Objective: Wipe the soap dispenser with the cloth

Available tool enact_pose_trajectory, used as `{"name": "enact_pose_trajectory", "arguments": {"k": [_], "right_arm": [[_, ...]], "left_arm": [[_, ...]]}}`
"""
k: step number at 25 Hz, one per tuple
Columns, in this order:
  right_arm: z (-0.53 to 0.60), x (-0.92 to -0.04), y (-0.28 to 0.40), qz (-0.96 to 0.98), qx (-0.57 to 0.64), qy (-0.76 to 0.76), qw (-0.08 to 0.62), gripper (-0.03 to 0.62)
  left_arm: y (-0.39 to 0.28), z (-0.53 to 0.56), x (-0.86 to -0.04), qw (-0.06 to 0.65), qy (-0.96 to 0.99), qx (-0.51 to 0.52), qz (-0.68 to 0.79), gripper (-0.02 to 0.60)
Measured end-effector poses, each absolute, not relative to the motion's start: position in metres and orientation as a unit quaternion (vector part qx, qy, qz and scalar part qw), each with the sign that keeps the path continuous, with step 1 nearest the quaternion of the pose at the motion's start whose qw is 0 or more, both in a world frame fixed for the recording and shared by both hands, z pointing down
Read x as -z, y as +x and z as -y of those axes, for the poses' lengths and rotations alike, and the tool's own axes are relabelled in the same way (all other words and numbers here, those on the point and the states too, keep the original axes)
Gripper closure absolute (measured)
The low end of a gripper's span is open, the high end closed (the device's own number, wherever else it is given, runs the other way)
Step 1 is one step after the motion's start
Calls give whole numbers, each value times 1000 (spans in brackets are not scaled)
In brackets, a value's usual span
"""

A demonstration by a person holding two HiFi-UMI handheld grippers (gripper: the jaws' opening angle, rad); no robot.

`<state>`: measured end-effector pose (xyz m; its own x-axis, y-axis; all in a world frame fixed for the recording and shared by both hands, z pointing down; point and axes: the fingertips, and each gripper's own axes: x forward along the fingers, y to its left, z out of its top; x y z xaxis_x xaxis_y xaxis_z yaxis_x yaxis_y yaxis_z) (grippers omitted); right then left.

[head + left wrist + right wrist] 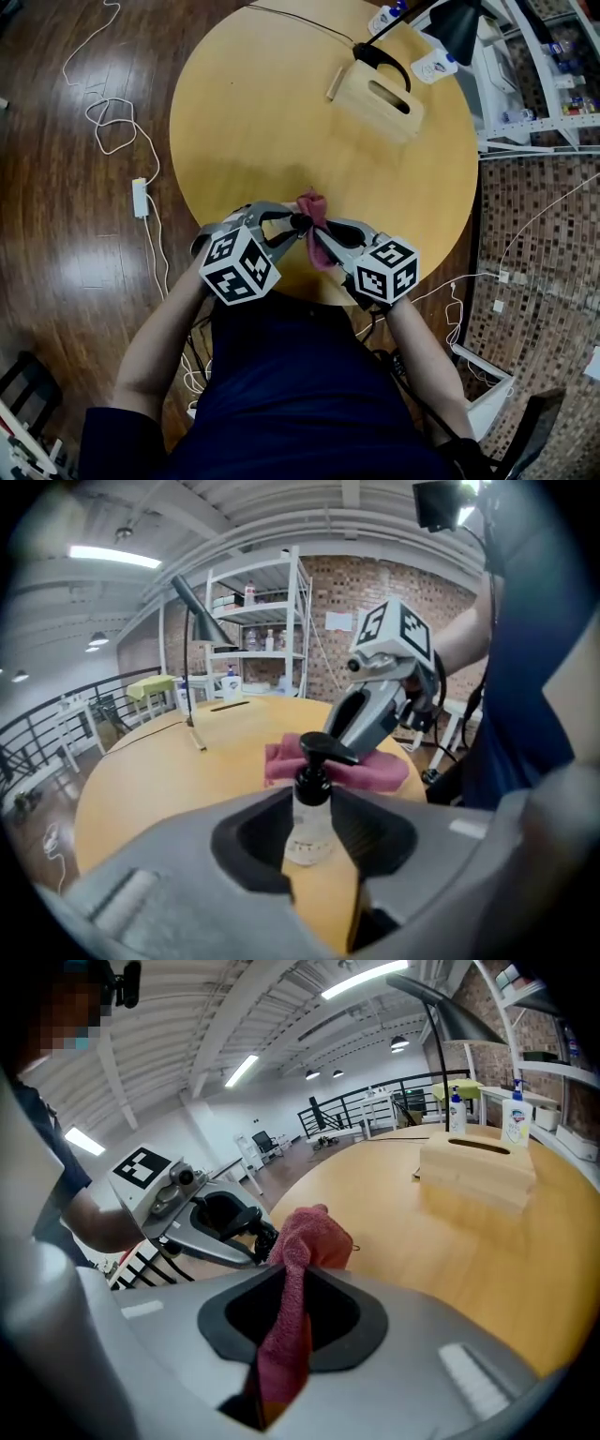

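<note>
Round table [262, 122]: left gripper [312, 803] clamps soap dispenser [308, 829], right gripper [292, 1283] pinches cloth [306, 1235] (pink)

The head view looked steeply down on the round table [262, 122]; the two gripper views faced each other closely, sharing its top.

Head view, lower centre: soap dispenser [300, 222] body hidden under left gripper [292, 225] and cloth [319, 242]; only the black pump shows. Upper right: shelf rack [539, 122] cut by the edge, its bottle labels unreadable. Right gripper view, bottom: the cloth's tail disappears between the jaws.
</note>
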<state>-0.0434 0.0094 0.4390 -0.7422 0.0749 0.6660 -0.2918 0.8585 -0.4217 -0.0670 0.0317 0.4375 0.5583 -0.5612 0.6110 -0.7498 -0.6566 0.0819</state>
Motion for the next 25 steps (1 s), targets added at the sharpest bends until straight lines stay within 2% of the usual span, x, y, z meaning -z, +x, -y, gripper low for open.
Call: {"name": "enact_pose_trajectory", "arguments": {"k": [6,10,12,20,23,25], "right_arm": [[12,-438,-61,905,-220,72,356,525],[23,-440,-84,909,-214,62,353,525],[22,-440,-83,907,-234,65,345,526],[-2,-440,-46,892,-279,80,346,528],[-12,-440,-42,892,-264,72,360,528],[-7,-439,-48,896,-243,73,365,526]], "left_arm": [[-69,-40,-435,214,807,-216,506,431],[-64,-30,-432,208,781,-202,553,430],[-62,-26,-434,198,790,-211,541,453],[-55,-32,-435,150,900,-244,327,453],[-65,-41,-431,163,880,-239,377,417],[-71,-47,-431,195,848,-203,449,420]]}}
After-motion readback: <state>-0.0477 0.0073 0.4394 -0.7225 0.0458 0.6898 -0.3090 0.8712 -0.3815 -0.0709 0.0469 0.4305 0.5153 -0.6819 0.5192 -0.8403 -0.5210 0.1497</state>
